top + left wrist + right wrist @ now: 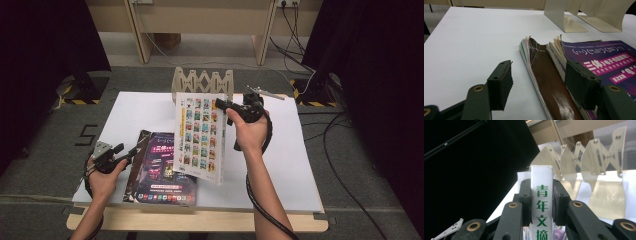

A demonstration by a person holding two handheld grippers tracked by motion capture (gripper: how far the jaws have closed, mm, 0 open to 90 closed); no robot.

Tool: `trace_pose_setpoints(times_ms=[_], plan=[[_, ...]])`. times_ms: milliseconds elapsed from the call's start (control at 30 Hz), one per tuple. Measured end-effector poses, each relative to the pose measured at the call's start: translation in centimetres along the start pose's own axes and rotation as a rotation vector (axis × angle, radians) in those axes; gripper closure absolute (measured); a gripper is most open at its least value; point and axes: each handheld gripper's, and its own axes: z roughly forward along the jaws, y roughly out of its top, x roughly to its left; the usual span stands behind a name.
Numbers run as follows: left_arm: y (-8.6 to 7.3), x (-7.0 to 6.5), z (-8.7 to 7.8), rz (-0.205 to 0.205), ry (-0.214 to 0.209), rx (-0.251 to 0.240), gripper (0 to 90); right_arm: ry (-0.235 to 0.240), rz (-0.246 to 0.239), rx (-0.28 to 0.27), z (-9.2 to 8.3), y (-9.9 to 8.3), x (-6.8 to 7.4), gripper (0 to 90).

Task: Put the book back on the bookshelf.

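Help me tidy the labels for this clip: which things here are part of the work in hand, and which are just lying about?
In the job:
- white book, clamped at its spine by the right gripper
- accordion book rack
- purple magazine and the brown one between the open left gripper jaws

Lying about:
- floor cables
- wooden bench

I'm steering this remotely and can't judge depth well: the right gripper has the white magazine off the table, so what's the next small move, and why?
Probably carry it forward toward the folding book rack. The right gripper is clamped on the white magazine by its spine, lifted clear of the purple magazine, and the rack's slots stand just behind it. The left gripper sits open by the purple magazine's spine.
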Motion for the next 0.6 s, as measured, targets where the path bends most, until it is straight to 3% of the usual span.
trace_pose_setpoints(times_ms=[233,433,500,533,600], plan=[[0.0,-0.1,0.0,0.011,0.003,0.007,38.2,-0.040,-0.024,-0.070,-1.1,1.1,0.1,74.5],[0.0,-0.1,0.0,0.012,0.004,0.005,38.2,-0.112,-0.054,-0.163,-2.2,2.5,0.1,74.5],[0.0,-0.1,0.0,0.013,0.004,0.005,38.2,-0.115,-0.060,-0.175,-2.3,2.6,0.1,74.5],[0.0,-0.1,0.0,0.013,0.004,0.005,38.2,-0.152,-0.086,-0.187,-2.5,3.0,0.2,74.5],[0.0,-0.1,0.0,0.013,0.004,0.005,38.2,-0.162,-0.087,-0.194,-2.6,3.1,0.1,74.5]])
